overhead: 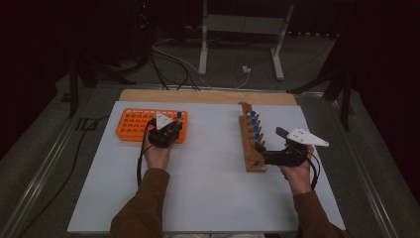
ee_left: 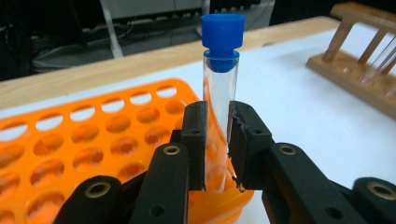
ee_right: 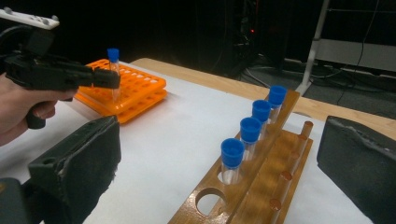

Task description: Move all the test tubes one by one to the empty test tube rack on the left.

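Fingers (ee_left: 196, 140) of the left gripper (ee_left: 217, 144) are pinched on a clear tube (ee_left: 219, 100) with a blue cap (ee_left: 223, 35), and the tube is held upright at the near right corner of the orange rack (ee_left: 84, 154), with its lower end down in the rack. On the right gripper (ee_right: 219, 163) the fingers (ee_right: 79, 163) are spread wide with nothing between them, and the gripper is held just beside the near end of the wooden rack (ee_right: 252, 196). Four more blue-capped tubes (ee_right: 251, 133) are seen standing in a row in the wooden rack on the white surface (overhead: 208, 168).
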Available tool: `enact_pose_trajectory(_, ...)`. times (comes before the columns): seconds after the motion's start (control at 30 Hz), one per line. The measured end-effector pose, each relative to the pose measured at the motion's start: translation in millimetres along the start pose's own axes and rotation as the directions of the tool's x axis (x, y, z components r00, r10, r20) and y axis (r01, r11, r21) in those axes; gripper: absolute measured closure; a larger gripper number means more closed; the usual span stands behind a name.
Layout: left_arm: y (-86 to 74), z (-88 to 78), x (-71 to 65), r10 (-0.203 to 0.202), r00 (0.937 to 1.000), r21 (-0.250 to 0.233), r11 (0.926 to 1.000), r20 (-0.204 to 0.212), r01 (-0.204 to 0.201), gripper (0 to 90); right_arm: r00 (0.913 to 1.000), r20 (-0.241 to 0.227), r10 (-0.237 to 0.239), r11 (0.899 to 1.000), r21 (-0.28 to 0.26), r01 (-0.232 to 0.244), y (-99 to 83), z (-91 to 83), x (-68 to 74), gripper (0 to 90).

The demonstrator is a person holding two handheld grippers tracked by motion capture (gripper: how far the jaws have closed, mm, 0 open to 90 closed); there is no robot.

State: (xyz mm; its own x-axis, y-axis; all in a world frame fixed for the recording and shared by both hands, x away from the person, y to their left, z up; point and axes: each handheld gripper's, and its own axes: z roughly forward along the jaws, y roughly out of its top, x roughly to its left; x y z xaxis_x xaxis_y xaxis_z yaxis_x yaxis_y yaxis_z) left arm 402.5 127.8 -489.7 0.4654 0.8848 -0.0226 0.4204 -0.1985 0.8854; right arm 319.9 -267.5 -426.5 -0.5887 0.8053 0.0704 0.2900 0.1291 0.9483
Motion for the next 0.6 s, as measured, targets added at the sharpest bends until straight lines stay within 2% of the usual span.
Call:
enact_pose_trajectory(0.2, -1.9, 0.0, -0.5, 0.009, 0.9999, 0.017, 0.9998, 0.006, -0.01, 77.7, 1.0, -0.004, -0.001, 1.0, 0.006, 0.001, -1.4, 1.6, 0.8, 0.0)
enact_pose_trajectory(0.43, -2.9, -0.1, 0.7, -0.005, 0.9999, 0.027, 0.9996, 0.011, 0.005, 77.7, 0.9999, -0.008, -0.007, 1.0, 0.007, 0.007, -1.9, 2.6, 2.4, 0.0)
enact_pose_trajectory(0.6, -3.1, 0.9, 0.2, 0.003, 1.0, 0.057, 0.9984, 0.009, -0.004, 77.7, 0.9999, -0.009, -0.006, 1.0, 0.008, 0.006, -2.3, 2.6, 2.2, 0.0)
